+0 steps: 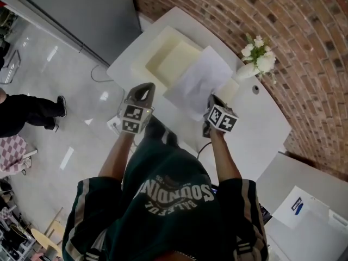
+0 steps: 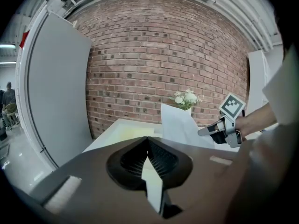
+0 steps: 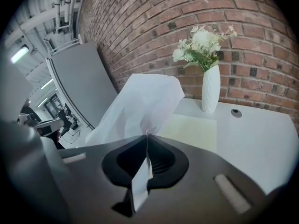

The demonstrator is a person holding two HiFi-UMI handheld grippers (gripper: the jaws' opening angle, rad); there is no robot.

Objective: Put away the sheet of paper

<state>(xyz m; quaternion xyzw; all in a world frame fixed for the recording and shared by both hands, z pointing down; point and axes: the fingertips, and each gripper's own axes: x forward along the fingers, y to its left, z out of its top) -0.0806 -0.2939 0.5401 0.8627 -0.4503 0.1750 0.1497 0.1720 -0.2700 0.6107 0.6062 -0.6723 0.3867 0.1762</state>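
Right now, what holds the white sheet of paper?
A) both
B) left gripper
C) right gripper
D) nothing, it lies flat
C: the right gripper is shut on the edge of the white sheet of paper; the left gripper is shut, empty and apart from it.

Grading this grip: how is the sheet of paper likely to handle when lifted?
Probably floppy: the sheet of paper curves and creases where the right gripper pinches it. Likely very light: that single pinch holds it up.

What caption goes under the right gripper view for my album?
The right gripper pinches a white sheet of paper over the table, near a vase of flowers.
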